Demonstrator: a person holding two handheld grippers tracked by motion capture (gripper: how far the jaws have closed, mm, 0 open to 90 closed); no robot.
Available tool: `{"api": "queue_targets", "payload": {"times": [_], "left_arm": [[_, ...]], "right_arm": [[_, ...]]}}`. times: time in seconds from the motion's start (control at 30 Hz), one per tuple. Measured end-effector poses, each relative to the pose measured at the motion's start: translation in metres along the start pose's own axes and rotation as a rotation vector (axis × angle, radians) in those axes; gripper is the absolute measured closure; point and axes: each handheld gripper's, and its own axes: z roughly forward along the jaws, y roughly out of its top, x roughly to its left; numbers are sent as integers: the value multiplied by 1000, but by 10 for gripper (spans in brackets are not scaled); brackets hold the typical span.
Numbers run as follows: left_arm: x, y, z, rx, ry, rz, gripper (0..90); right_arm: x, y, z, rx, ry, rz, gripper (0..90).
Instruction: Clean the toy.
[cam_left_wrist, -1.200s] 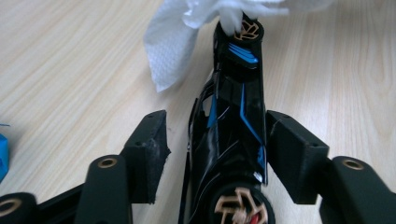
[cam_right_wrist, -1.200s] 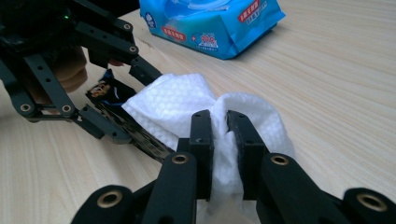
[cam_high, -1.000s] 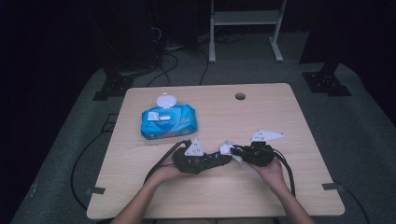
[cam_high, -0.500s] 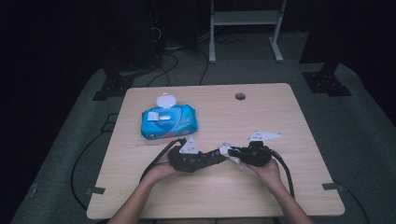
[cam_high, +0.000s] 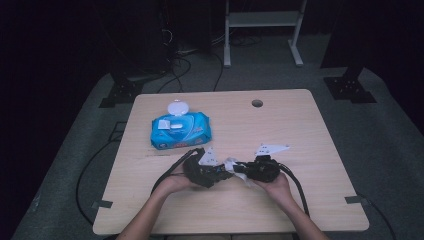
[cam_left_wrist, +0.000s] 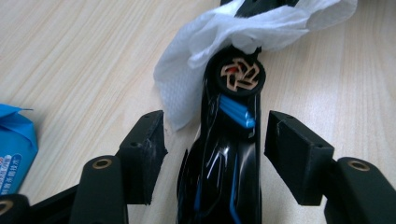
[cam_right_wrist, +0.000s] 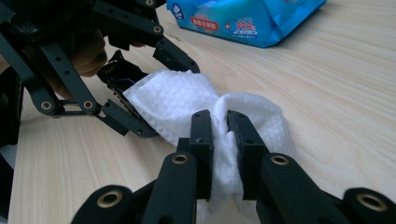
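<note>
One white wipe (cam_right_wrist: 205, 105) sits between the two grippers near the front middle of the table (cam_high: 310, 130), bunched over the far end of a glossy black object (cam_left_wrist: 224, 172) with blue stripes and a round copper-coloured cap. In the high view the wipe (cam_high: 234, 167) is a small pale patch between the hands.

The right gripper (cam_right_wrist: 220, 135) pinches a fold of the wipe, its jaws drawn narrow with the cloth squeezed between the pads. The left gripper (cam_left_wrist: 212, 140) has just been opening: its jaws stand apart on either side of the black object, with a gap at each pad, so nothing is clamped. Whether the object rests on the table I cannot tell.

One blue pack of wipes (cam_high: 179, 131) lies far and to the left of the hands, well apart from them, its white flip lid standing open; I cannot tell how much is inside.

The left gripper view shows the object's cap and stripes, which the high view does not resolve. The right gripper view shows the left gripper (cam_right_wrist: 135, 84) across the wipe, the black object (cam_right_wrist: 119, 74) tucked under the cloth, and the pack's (cam_right_wrist: 247, 18) printed face. The high view adds a round hole (cam_high: 257, 103) near the far edge of the table, and both forearms coming in from the near edge.
</note>
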Motion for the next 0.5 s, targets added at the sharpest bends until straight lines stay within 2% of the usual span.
{"api": "queue_targets", "payload": {"times": [0.17, 0.23, 0.27, 0.3, 0.37, 0.43, 0.5], "left_arm": [[-4, 7, 9, 71, 8, 19, 374], [-6, 9, 12, 122, 39, 31, 408], [-6, 10, 14, 151, 47, 33, 453], [-8, 11, 15, 155, 52, 30, 503], [-9, 11, 14, 150, 63, 46, 520], [-9, 12, 10, 124, 51, 35, 548], [-8, 12, 8, 108, 55, 40, 563]], "right_arm": [[-2, -1, 0, 1, 2, 9, 801], [-2, -1, 0, -1, 1, 11, 800], [-2, -1, -1, -1, 1, 11, 800], [-3, -1, -1, -1, 0, 12, 800], [-4, -1, -1, 0, -4, 13, 800], [-6, -1, -3, -3, -7, 20, 800], [-8, 0, -6, -13, -13, 24, 800]]}}
